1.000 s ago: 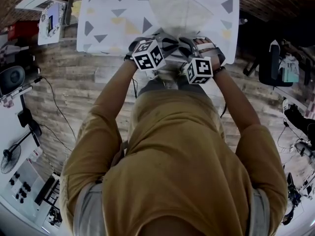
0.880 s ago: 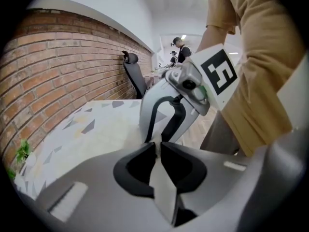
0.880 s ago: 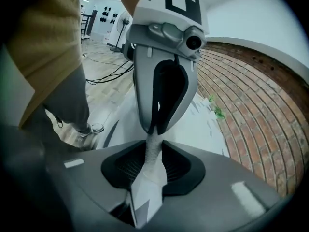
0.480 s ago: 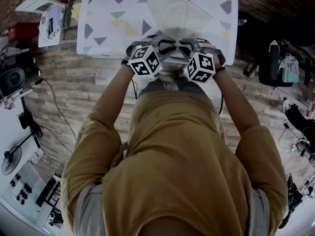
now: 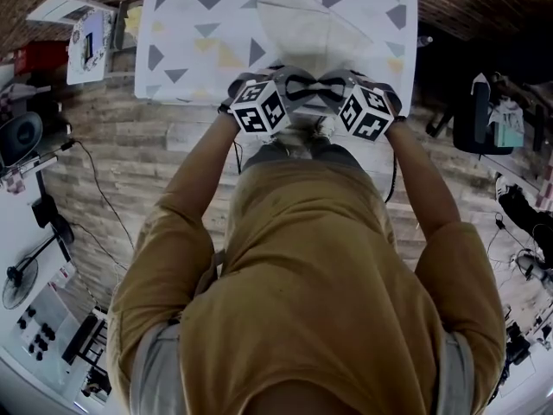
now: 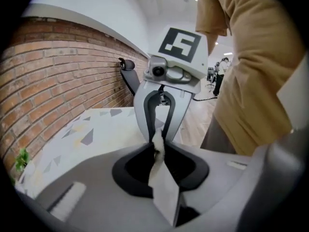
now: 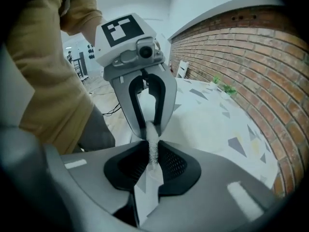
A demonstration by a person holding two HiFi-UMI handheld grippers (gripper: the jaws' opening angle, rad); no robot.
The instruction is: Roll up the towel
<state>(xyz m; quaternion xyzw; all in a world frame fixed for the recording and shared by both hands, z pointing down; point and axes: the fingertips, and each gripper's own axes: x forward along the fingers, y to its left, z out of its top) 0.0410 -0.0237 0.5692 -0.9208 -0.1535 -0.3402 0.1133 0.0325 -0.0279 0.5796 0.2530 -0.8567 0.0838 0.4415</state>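
A white towel (image 5: 311,26) lies on the triangle-patterned table (image 5: 173,50). Its near edge is gathered between my two grippers, which face each other tip to tip at the table's near edge. In the left gripper view a thin fold of towel (image 6: 163,185) runs through my left gripper (image 6: 157,151), still pinched although these jaws have just been opening a little. My right gripper (image 7: 152,153) has closed within the last second and is shut on a fluffy fold of towel (image 7: 153,141). In the head view the left gripper (image 5: 302,89) and the right gripper (image 5: 327,89) almost touch.
A brick wall (image 6: 58,66) runs along the table's far side, with a small plant (image 7: 227,89) by it. A dark chair (image 5: 479,111) stands at the right on the wood floor. Cables (image 5: 95,188) and equipment lie at the left. The person's torso (image 5: 311,301) is close behind the grippers.
The right gripper's marker cube has rolled and shifted right and slightly toward the table. The left cube has barely moved. The gathered towel edge now sits between the two tips.
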